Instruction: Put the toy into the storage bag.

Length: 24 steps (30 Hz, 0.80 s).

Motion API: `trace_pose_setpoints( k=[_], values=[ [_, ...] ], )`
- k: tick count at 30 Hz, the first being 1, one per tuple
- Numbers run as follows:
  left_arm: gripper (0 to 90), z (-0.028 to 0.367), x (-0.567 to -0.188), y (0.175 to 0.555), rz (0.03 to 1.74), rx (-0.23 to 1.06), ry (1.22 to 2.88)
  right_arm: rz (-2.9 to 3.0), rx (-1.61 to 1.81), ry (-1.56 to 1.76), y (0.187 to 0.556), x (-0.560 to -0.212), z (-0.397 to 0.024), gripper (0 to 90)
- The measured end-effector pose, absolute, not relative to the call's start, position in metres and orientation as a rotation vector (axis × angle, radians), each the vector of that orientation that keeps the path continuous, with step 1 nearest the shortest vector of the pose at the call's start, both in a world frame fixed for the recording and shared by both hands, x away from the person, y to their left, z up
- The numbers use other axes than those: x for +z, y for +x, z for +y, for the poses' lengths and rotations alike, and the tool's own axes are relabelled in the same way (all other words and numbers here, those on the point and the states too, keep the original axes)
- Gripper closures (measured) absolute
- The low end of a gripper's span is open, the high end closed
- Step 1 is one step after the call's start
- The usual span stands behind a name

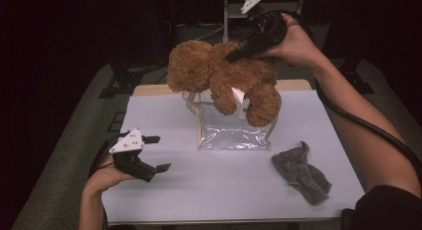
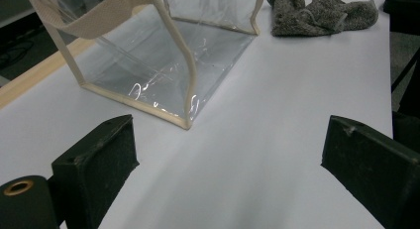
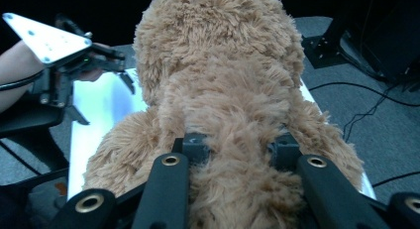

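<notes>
A brown plush teddy bear (image 1: 224, 73) hangs in the air above a clear plastic bag with beige trim (image 1: 233, 130). My right gripper (image 1: 239, 53) is shut on the bear's back, its jaws sunk into the fur (image 3: 233, 154). The bear's legs dangle over the bag's open top. My left gripper (image 1: 157, 153) rests low at the table's left, open and holding nothing, with the bag (image 2: 163, 55) ahead of its jaws. In the right gripper view the left gripper (image 3: 104, 70) is seen beyond the bear.
A crumpled grey cloth (image 1: 301, 172) lies on the white table (image 1: 214, 190) to the right of the bag, also seen as a grey cloth (image 2: 322, 13) in the left gripper view. Dark floor, cables and stand legs surround the table.
</notes>
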<state>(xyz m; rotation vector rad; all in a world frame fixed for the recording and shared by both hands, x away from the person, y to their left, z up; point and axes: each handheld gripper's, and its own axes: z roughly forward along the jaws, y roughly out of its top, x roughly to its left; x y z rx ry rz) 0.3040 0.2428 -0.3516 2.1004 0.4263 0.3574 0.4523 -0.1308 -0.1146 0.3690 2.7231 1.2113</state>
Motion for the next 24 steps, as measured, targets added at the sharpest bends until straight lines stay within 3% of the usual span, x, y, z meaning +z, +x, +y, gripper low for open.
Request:
trace_pose_setpoints(
  k=[14,24],
  values=[
    [6.0,0.243,-0.353,0.303,0.441,0.349,2.094,2.668,1.14,0.424,0.514,-0.116,-0.125,68.6],
    [6.0,0.243,-0.354,0.302,0.432,0.336,2.097,2.697,1.138,0.371,0.504,-0.135,-0.107,68.5]
  ],
)
